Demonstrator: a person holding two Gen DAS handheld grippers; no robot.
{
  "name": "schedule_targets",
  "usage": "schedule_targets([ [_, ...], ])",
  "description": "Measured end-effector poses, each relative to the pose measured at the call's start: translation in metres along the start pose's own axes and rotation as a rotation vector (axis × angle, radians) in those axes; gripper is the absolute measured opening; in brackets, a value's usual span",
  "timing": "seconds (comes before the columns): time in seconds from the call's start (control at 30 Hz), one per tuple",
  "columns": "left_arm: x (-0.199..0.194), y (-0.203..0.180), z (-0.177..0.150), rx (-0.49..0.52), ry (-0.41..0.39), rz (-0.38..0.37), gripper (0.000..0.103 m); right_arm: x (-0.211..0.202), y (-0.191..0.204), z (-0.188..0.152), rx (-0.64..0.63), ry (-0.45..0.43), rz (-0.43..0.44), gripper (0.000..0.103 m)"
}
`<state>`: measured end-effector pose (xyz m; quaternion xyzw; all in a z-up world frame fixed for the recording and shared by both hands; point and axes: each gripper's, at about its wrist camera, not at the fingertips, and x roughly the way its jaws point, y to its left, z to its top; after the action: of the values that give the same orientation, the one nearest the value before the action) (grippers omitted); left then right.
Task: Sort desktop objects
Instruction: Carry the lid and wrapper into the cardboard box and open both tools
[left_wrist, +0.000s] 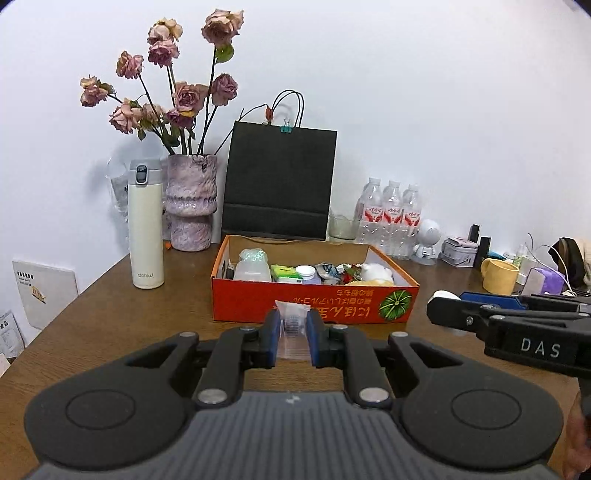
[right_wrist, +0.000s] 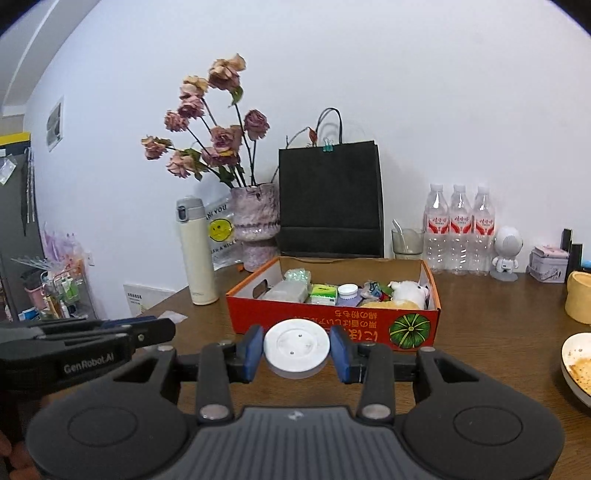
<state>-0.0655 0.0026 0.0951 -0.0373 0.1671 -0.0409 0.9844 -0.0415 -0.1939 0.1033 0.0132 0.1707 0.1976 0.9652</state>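
An open orange cardboard box (left_wrist: 258, 302) (right_wrist: 288, 314) stands mid-table, holding several small items: a plastic bottle, a green pack, a white-capped jar, a white plush toy. In front of it, above the wooden table, my left gripper (left_wrist: 292, 334) is shut on a small clear plastic packet (left_wrist: 293, 325). To its right my right gripper (right_wrist: 296, 349) is shut on a round white disc (right_wrist: 296, 345). In the left wrist view the right gripper (left_wrist: 443, 314) enters from the right with the white disc (left_wrist: 445, 295) showing at its tip. The left gripper (right_wrist: 162, 330) reaches in at the left of the right wrist view.
Behind the box stand a cream thermos (left_wrist: 145, 229), a pink vase of dried roses (left_wrist: 190, 206), a black paper bag (left_wrist: 279, 184), a glass (left_wrist: 343, 227) and three water bottles (left_wrist: 391, 214). A yellow mug (left_wrist: 498, 275) and a dirty plate (right_wrist: 578, 363) sit right.
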Motion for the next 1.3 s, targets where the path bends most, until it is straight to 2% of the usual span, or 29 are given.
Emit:
schedule_targets([
  [0.2,0.005,0.001,0.001,-0.008,0.006,0.002,0.016,-0.006,-0.006,0.003,0.012,-0.019,-0.010,0.038],
  [0.37,0.031,0.004,0.011,-0.011,0.018,0.009,0.016,0.012,-0.022,0.007,0.032,-0.007,-0.012,0.038],
  [0.53,0.082,0.012,0.042,-0.008,0.014,0.002,0.016,0.054,-0.046,0.030,0.052,0.000,0.000,0.038],
  [0.67,0.120,0.031,0.076,-0.041,-0.005,-0.020,0.016,0.095,-0.072,0.062,0.078,-0.004,0.026,0.038],
  [0.8,0.160,0.040,0.103,-0.015,-0.016,-0.021,0.016,0.140,-0.095,0.096,0.087,0.017,0.047,0.038],
  [0.9,0.194,0.046,0.111,0.001,0.026,-0.028,0.016,0.183,-0.108,0.112,0.084,0.078,0.046,0.038],
  [1.03,0.241,0.055,0.104,-0.012,0.159,-0.043,0.016,0.239,-0.121,0.116,0.102,0.184,0.038,0.038],
  [1.13,0.269,0.061,0.089,-0.011,0.268,-0.048,0.016,0.282,-0.131,0.105,0.145,0.303,0.016,0.038],
  [1.3,0.302,0.071,0.069,-0.032,0.411,-0.044,0.018,0.332,-0.126,0.078,0.086,0.465,-0.047,0.038],
])
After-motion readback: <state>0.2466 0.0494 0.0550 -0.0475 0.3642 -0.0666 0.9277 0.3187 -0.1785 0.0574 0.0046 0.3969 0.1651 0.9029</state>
